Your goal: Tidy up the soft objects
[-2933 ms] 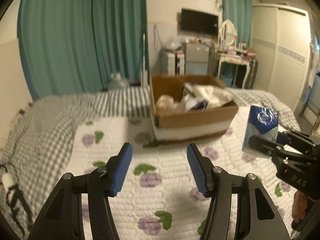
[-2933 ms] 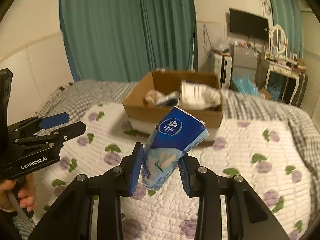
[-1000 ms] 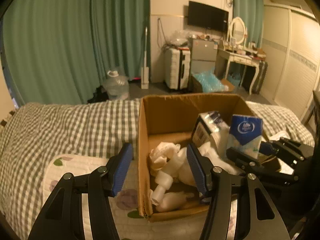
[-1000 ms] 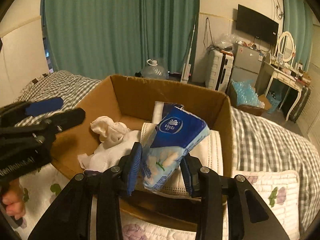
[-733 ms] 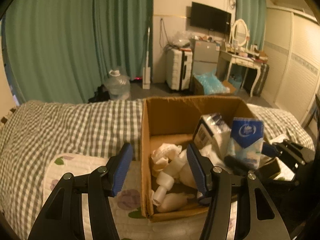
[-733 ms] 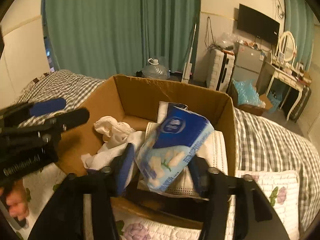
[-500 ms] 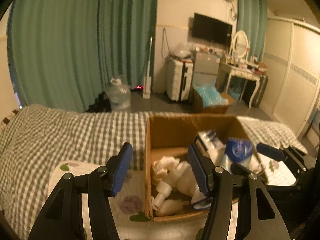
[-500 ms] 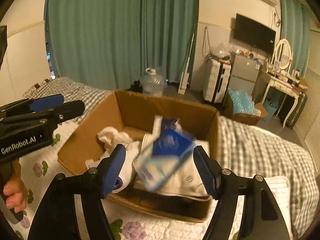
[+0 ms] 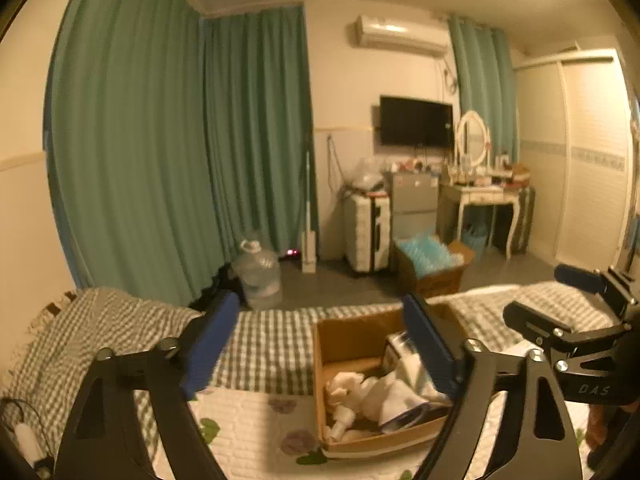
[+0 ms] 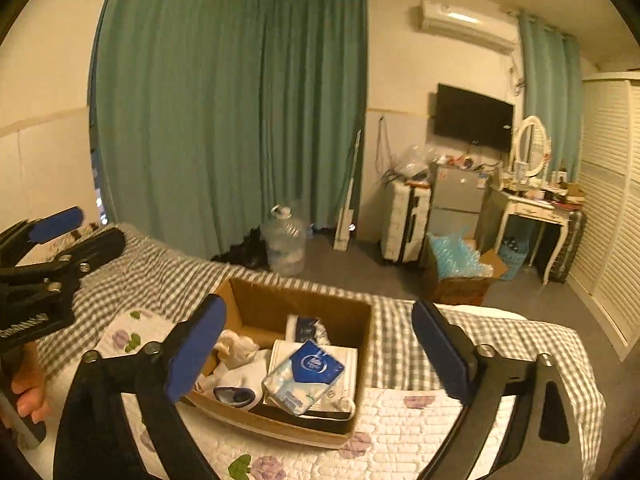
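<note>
While lying tilted, blue-white tissue pack (image 10: 303, 382), cardboard box (image 10: 294, 306)

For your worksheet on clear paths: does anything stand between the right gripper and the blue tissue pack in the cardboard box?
Nothing visible does. The right gripper is open above the cardboard box, and the blue tissue pack lies uncovered on top of the soft items inside.

You see a matt brown cardboard box (image 10: 362, 334) on a quilted, puckered cloth bedspread (image 10: 420, 420). Inside lies a glossy plastic-wrapped tissue pack (image 10: 304, 378) on soft white cloth (image 10: 240, 372). A woven checked blanket (image 10: 400, 352) covers the bed's far edge.
</note>
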A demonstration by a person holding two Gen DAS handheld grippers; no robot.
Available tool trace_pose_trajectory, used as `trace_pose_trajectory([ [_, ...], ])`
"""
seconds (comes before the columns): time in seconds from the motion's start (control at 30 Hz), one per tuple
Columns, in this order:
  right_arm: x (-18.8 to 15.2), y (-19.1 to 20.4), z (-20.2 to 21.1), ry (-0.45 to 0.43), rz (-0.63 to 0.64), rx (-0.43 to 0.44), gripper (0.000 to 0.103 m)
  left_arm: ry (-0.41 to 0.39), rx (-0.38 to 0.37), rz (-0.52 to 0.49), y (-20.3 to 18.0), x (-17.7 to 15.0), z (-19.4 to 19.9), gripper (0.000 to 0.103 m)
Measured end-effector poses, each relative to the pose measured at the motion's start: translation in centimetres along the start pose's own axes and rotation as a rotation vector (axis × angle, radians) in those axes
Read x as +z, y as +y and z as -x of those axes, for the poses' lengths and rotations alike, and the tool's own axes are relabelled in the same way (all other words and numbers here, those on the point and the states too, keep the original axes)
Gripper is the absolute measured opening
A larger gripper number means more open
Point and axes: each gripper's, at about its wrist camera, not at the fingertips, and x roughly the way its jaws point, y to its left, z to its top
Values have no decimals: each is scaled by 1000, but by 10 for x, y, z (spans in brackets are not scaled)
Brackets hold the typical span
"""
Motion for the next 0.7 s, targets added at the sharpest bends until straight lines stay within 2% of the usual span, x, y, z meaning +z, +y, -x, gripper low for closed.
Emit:
trace_pose_trajectory([
  [0.1,-1,-6,22,-30,-44,-6,103,-12,-14,23,3,8,17,99],
  [0.37,-21,-21,72,-79,-146,15,103,-71,-26,79,13,1,52,99],
  [0.7,-68,0,96,-65,-113,-17,103,-57,-22,95,17,-35,64,99],
])
